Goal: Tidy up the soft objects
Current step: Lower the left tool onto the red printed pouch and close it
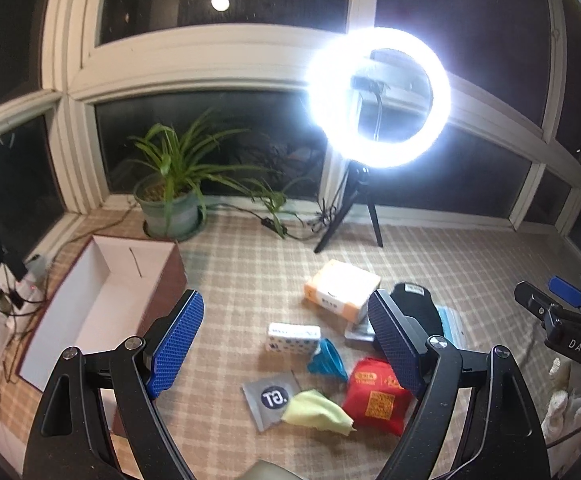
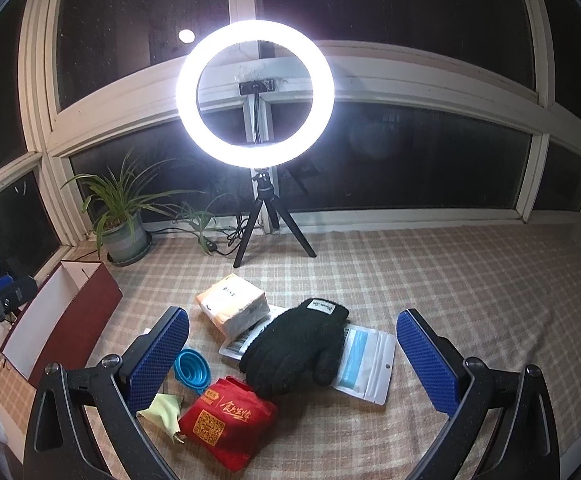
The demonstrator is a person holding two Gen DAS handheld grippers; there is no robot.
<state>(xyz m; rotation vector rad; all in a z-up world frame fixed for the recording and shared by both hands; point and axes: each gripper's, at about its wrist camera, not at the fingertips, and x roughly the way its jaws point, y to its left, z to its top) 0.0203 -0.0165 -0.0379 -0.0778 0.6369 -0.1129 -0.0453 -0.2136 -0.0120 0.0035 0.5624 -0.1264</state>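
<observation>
A pile of soft items lies on the plaid cloth. A black knit glove rests on a clear pouch of face masks. Beside it are a folded red bag, a yellow cloth, a blue collapsible funnel and an orange-white tissue pack. The left wrist view also shows a dotted tissue packet and a grey pouch. My left gripper hangs open above the pile. My right gripper is open over the glove, holding nothing.
An open brown box with a white inside stands to the left. A potted plant and a lit ring light on a tripod stand by the window, with cables along the sill. The right gripper's body shows at the left view's edge.
</observation>
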